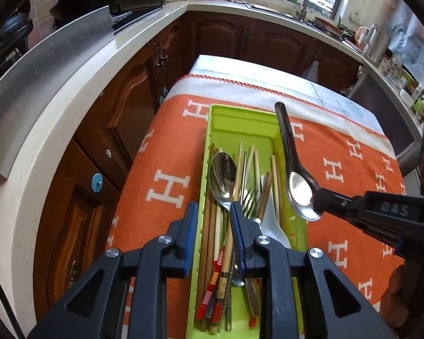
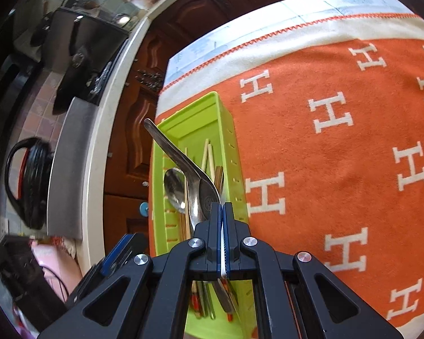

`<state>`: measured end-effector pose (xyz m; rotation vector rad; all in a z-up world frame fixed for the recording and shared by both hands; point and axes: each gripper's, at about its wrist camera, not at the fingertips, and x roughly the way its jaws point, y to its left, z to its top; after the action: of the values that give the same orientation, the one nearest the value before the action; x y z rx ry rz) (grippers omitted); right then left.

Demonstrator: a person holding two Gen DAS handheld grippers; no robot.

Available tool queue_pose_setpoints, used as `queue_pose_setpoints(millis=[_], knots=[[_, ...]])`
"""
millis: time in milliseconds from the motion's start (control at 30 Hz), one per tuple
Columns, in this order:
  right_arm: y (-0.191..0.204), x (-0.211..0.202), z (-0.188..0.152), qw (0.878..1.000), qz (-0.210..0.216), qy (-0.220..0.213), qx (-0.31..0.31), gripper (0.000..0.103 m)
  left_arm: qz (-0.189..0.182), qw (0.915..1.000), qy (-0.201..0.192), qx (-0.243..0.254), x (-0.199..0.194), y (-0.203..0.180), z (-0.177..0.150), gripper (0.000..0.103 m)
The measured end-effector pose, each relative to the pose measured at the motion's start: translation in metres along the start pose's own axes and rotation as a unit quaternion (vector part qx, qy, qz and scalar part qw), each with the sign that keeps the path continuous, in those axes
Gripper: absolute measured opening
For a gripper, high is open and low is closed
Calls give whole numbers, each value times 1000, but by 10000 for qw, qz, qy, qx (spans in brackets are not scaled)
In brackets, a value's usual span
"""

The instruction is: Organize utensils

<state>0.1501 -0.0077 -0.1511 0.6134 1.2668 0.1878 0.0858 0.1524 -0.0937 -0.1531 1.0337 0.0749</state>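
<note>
In the left wrist view, an orange blanket (image 1: pixel 166 152) covers a kitchen table, and the green tray (image 1: pixel 212 118) at 6 o'clock already holds chopsticks (image 1: pixel 212 226), a fork and a large spoon (image 1: pixel 222 178), with the left gripper (image 1: pixel 214 243) open astride the tray's left wall, holding nothing. In the right wrist view, the right gripper (image 2: pixel 221 212) is clamped on the bowl of a steel spoon (image 2: pixel 183 161) above the tray (image 2: pixel 226 130) at 9 o'clock, so I judge this the only piece left to lay in.

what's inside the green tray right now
The green tray holds wooden chopsticks, a big metal spoon, a fork and a white spoon. The left tongs cover its near end.
</note>
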Motion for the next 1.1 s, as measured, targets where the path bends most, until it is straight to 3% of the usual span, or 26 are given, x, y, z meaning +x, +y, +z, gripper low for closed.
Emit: queue_pose_setpoints(millis=[233,367,600,767,900,1100], knots=[[1,22,10,9996,-70,71,265,7,66,10000,51,-21,5,6,2,28],[5,18,11,10000,-54,60,54,7,146,9999,31,-63,7,8,1,39],[9,2,3,9992,-140,9,-386,7,101,9999,-27,-79,4,3,-4,46],[12,-13,-7,9964,-314,-126,-780,7,105,9999,-31,-55,1,-3,-8,62],[7,-33,-20,9923,-464,-294,-1107,7,12,10000,81,36,-2,-11,-12,64],[-10,-60,-40,9868,-671,-526,-1376,12,14,9995,36,299,-14,-29,-25,87]])
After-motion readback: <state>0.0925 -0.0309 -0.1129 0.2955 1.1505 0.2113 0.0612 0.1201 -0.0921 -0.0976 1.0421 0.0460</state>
